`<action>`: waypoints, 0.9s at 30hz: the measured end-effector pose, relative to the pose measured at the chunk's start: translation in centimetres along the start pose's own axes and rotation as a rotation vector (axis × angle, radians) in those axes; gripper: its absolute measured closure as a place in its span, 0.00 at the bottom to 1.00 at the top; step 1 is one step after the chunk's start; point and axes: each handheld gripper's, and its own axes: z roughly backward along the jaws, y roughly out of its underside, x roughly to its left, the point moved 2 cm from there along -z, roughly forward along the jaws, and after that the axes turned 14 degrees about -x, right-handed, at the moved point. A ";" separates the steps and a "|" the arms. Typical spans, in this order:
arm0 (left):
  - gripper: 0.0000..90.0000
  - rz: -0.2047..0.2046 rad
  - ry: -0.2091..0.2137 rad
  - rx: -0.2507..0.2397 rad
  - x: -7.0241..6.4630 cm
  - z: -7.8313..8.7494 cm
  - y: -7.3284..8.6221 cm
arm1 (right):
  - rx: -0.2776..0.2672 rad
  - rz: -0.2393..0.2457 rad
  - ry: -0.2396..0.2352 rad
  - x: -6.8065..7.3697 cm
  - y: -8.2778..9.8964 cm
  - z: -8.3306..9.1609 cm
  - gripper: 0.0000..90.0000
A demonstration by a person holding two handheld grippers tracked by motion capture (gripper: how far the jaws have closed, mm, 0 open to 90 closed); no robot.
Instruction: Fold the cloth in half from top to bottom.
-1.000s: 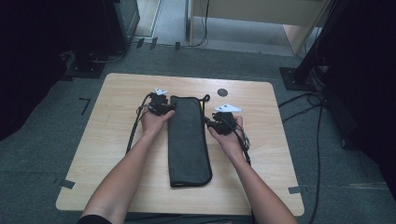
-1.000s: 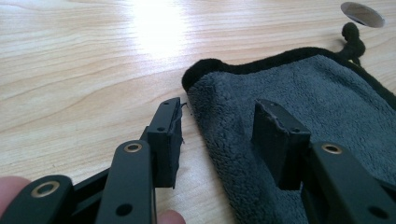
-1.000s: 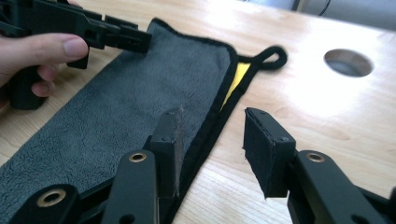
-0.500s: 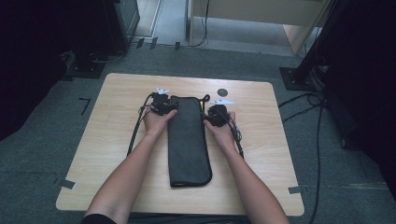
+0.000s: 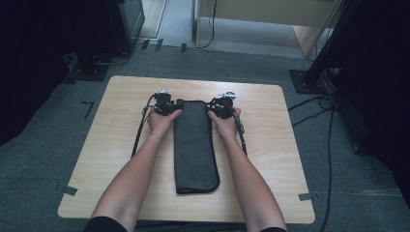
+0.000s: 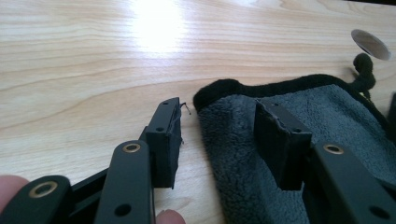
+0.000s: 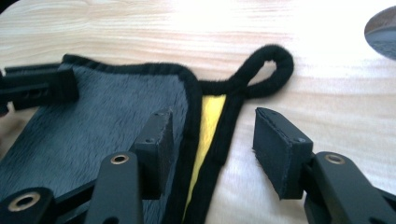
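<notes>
A long dark fleece pouch (image 5: 195, 145) lies flat down the middle of the desk (image 5: 111, 145), its mouth at the far end. The left tool (image 6: 219, 140) and right tool (image 7: 210, 149), both wide, straddle its two top corners, likely ready to pinch them

Both forearms extended forward, left tool (image 5: 164, 105) and right tool (image 5: 223, 107) level, jaws apart.
</notes>
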 end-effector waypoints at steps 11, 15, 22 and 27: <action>0.67 -0.033 -0.008 0.016 -1.2 -0.4 0.1 | 0.000 0.085 0.054 1.2 -0.1 -1.1 0.66; 0.81 -0.059 -0.016 0.022 -1.4 -0.3 0.2 | 0.003 0.169 0.087 1.8 0.1 -1.1 0.73; 0.94 -0.081 0.033 0.005 -1.7 0.3 0.0 | -0.004 0.187 0.038 1.9 0.2 -0.6 0.92; 0.95 -0.067 0.075 -0.030 -2.0 1.2 -1.5 | -0.040 0.179 0.013 1.7 -0.8 0.4 0.94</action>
